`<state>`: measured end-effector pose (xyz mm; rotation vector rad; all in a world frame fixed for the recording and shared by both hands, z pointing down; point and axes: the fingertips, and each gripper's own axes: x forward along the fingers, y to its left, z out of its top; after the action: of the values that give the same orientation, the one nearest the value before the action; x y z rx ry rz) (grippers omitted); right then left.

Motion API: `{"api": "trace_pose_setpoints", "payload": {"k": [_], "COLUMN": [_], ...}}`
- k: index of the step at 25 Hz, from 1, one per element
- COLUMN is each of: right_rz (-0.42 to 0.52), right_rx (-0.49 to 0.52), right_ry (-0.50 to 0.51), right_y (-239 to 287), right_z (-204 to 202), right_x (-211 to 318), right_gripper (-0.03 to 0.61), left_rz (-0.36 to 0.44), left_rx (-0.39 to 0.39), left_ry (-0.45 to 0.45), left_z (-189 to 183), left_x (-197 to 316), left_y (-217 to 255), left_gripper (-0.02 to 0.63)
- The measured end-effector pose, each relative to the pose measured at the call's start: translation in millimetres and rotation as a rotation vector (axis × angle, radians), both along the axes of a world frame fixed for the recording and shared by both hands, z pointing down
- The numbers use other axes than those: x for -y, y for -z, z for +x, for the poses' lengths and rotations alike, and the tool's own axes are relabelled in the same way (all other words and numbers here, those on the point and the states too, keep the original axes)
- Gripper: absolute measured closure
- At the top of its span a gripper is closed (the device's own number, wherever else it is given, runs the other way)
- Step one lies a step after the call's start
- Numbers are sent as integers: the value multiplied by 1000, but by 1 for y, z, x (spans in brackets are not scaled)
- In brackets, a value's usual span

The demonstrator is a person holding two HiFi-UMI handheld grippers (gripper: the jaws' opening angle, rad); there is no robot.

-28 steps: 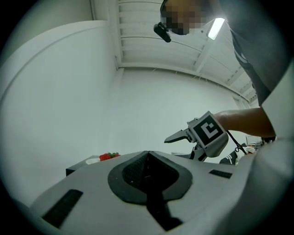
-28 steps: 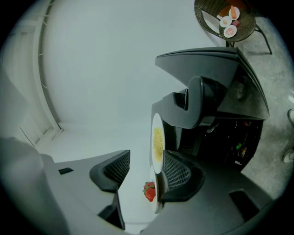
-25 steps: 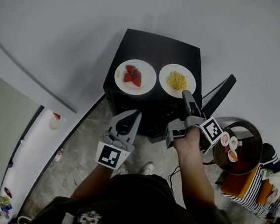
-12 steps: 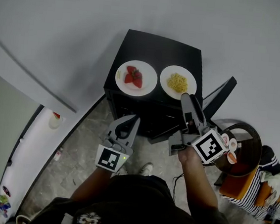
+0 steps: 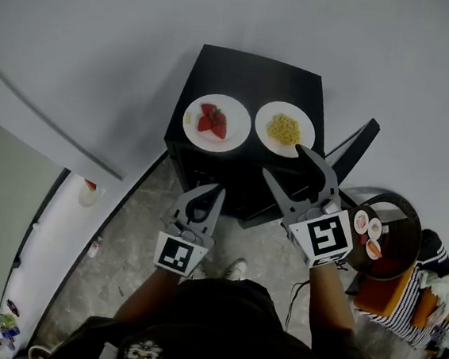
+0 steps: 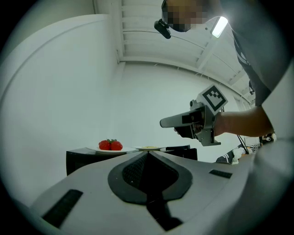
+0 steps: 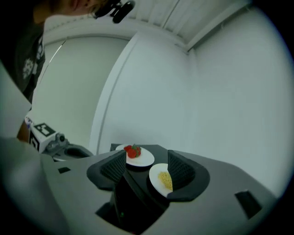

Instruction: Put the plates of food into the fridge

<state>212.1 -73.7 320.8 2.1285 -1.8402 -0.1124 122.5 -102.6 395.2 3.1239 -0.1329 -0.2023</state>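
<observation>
two white plates sit side by side on top of the black fridge [image 5: 255,78], near its front edge: the plate of strawberries [image 5: 217,123] on the left and the plate of yellow food [image 5: 285,129] on the right, close together but apart. the fridge's door [image 5: 353,152] stands swung open on the right side. the right gripper [image 5: 282,159] is held in front of the fridge with its marker cube turned up toward the head camera. its jaws have just been opening and now stand wide and released, with nothing between the pads. in the right gripper view both plates show beyond the gap, out of its reach. the left gripper [image 5: 217,191] hangs lower and further left, short of the fridge front, its jaws clenched together on nothing. a round tray [image 5: 395,260] carrying small dishes stands on the floor to the right.
</observation>
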Motion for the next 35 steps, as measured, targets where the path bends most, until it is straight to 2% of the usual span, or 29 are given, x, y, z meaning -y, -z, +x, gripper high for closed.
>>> {"api": "trace_pose_setpoints", "payload": {"k": [8,12,14,17,22,35], "right_rz": [-500,-709,-781,-858,-952,-1000], "right_rx": [-347,-508,-584,-656,-672,-721], "right_ry": [78,93,82,67,84,70], "right_y": [-69,-99,-106,-112,-128,-132], "right_z": [10,23,31,42,46,49], "right_x": [9,7,6,6,1,-1], "right_gripper": [287,276,273,272,272,272], "left_rz": [-9,-11,-19,-26,-12,-31], "left_rx": [4,11,15,24,23,13], "left_ry": [0,3,7,16,22,22], "left_z": [-2,-3,-4,-6,-9,-7], "left_x": [-3,-3,-3,-2,0,5], "left_y": [-4,-8,-10,-12,-12,-16], "left_gripper": [592,592,592,592,592,592]}}
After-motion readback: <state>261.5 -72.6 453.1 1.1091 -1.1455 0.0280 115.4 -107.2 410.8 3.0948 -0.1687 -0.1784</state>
